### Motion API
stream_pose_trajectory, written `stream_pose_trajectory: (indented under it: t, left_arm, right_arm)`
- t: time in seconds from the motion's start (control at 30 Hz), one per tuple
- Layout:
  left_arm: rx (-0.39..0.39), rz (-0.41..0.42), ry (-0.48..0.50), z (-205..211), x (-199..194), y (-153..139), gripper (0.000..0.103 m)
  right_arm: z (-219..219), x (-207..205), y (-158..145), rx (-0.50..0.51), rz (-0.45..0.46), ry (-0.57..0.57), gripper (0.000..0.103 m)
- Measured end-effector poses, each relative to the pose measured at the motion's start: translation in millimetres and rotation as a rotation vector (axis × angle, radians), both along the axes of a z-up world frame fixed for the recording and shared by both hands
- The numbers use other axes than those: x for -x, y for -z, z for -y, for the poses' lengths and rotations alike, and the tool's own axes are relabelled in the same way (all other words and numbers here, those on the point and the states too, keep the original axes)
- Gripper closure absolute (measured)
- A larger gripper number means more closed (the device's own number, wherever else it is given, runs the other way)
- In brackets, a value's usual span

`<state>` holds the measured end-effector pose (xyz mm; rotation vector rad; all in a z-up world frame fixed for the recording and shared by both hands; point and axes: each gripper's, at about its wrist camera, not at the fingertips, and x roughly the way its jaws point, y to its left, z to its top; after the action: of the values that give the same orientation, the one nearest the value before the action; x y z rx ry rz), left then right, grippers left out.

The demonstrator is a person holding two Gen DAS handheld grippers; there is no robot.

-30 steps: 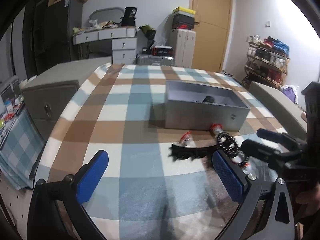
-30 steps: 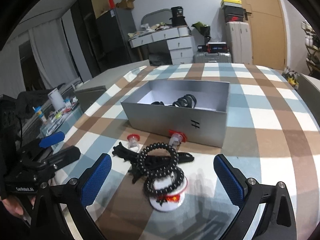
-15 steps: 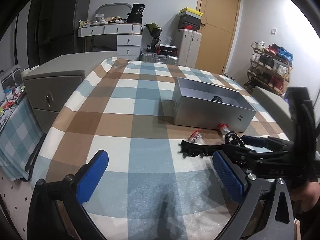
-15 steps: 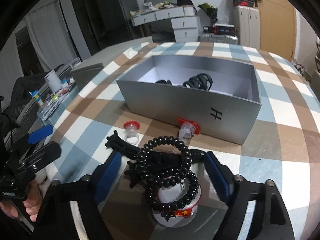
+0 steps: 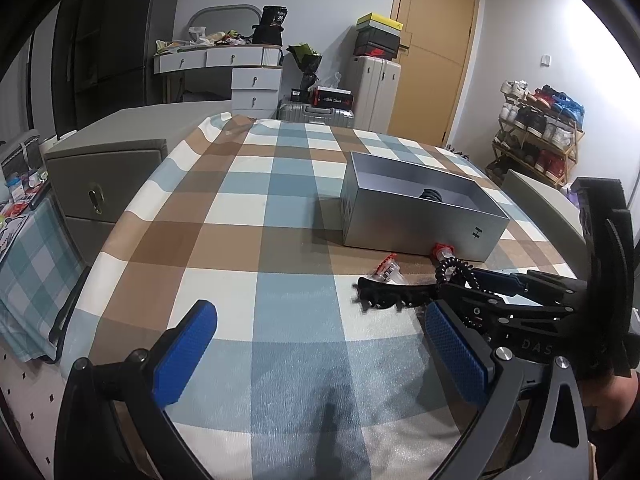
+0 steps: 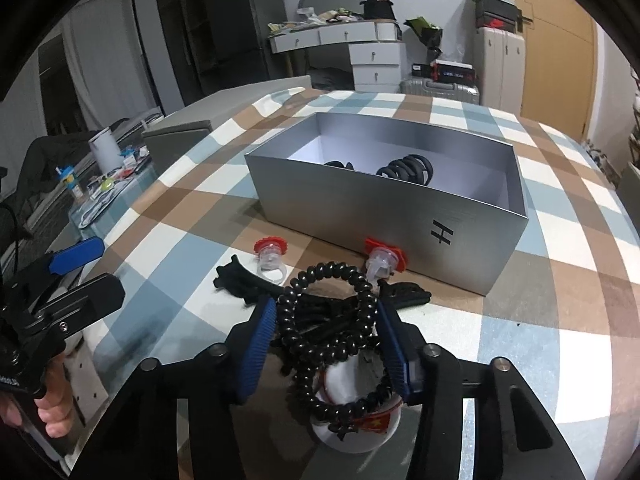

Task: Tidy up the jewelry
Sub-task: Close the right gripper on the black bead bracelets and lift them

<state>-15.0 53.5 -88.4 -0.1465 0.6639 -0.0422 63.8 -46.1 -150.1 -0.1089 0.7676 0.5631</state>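
Note:
A silver open box [image 6: 384, 216] [image 5: 416, 224] on the checked tablecloth holds black coiled hair ties [image 6: 408, 166]. In front of it lie a black spiral hair tie [image 6: 332, 320], a black claw clip [image 6: 244, 284] [image 5: 384, 296], two clear rings with red tops [image 6: 270, 256] [image 6: 382, 260] and a white round badge [image 6: 356, 420]. My right gripper [image 6: 326, 320] has its blue pads closed in against both sides of the spiral hair tie. My left gripper [image 5: 320, 344] is open and empty over the cloth, left of the pile.
A grey cabinet [image 5: 104, 176] stands off the table's left edge. Beside it is a low side table with small items [image 6: 100, 176]. A shoe rack [image 5: 536, 136] and a door stand at the far right. Drawers and suitcases line the back wall.
My right gripper moved forward and down over the pile and its jaws narrowed from wide open onto the spiral hair tie. My left gripper drew back a little and stayed open.

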Motion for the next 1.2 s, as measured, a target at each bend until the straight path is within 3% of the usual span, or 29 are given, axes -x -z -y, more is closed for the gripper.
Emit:
stream_pose_trajectory:
  t: [0.63, 0.83, 0.97, 1.2]
  left_arm:
    - [-0.03, -0.016, 0.049, 14, -7, -2, 0.001]
    - [-0.053, -0.053, 0.226, 43, -25, -2, 0.001]
    - [-0.019, -0.089, 0.328, 63, -36, -2, 0.001]
    - [-0.015, -0.125, 0.481, 99, -44, -1, 0.005]
  right_arm:
    - [41, 14, -23, -0.252, 0.077, 0.011, 0.057]
    - [67, 22, -33, -0.322, 0.109, 0.048, 0.057]
    - [87, 25, -34, -0.358, 0.115, 0.081, 0.057]
    - [107, 36, -36, -0.359, 0.145, 0.109, 0.057]
